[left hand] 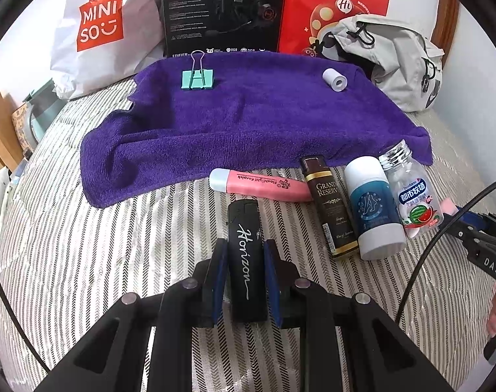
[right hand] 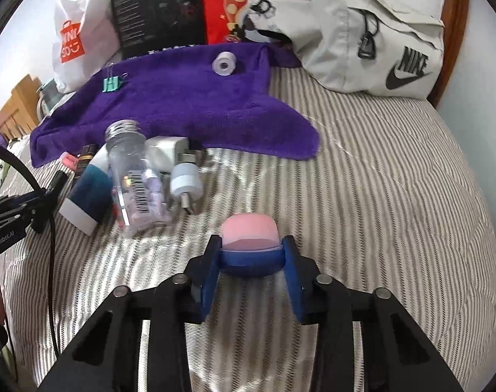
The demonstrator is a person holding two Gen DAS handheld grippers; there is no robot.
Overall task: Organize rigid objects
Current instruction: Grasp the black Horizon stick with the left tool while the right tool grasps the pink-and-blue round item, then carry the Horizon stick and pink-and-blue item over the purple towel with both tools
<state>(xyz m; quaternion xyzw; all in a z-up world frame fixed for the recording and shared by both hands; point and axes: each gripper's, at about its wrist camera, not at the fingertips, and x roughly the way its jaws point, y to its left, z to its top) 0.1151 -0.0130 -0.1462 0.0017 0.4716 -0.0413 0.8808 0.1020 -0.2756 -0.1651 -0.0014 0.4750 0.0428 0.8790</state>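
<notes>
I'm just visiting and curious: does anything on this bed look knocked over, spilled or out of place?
Nothing is spilled or broken. The clear candy bottle lies on its side among the row beside the purple towel, cap on. A binder clip and a small white roll sit apart on the towel, away from the row.
</notes>
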